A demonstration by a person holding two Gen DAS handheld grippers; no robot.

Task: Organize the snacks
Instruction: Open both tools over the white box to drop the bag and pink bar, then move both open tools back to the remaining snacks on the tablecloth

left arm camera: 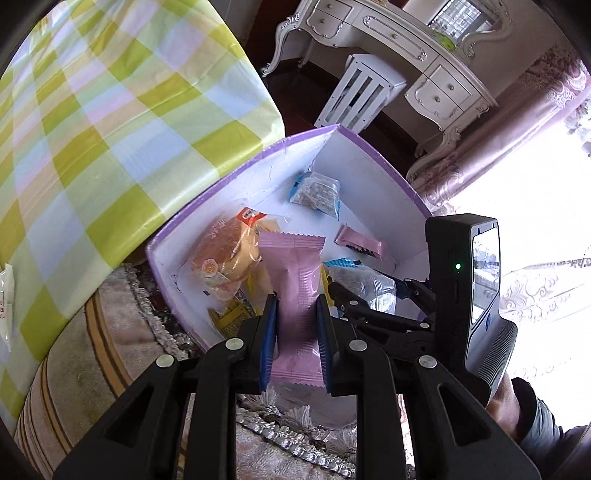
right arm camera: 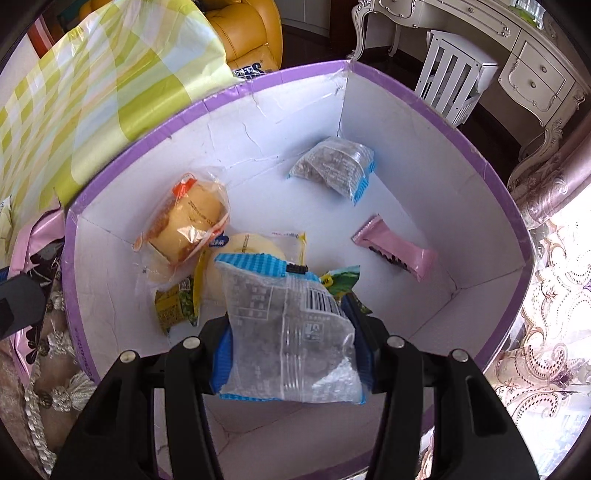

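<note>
A purple-rimmed white box [left arm camera: 380,155] [right arm camera: 402,122] holds several snacks. My left gripper [left arm camera: 295,314] is shut on a pink snack packet [left arm camera: 297,291] and holds it over the box's near edge. My right gripper [right arm camera: 291,332] is shut on a clear packet with blue ends [right arm camera: 288,332], held inside the box; it also shows in the left wrist view [left arm camera: 369,291]. On the box floor lie an orange bread packet [left arm camera: 225,258] [right arm camera: 188,221], a clear blue-edged packet [left arm camera: 317,192] [right arm camera: 336,170], a small pink packet [left arm camera: 362,242] [right arm camera: 395,251] and yellow packets [right arm camera: 177,306].
A table with a green checked cloth [left arm camera: 92,140] [right arm camera: 74,110] stands left of the box. A fringed rug [left arm camera: 140,339] lies under it. A white dressing table [left arm camera: 406,48] and white stool [left arm camera: 362,92] stand behind. A yellow armchair [right arm camera: 247,33] is at the back. Curtains [right arm camera: 546,295] hang right.
</note>
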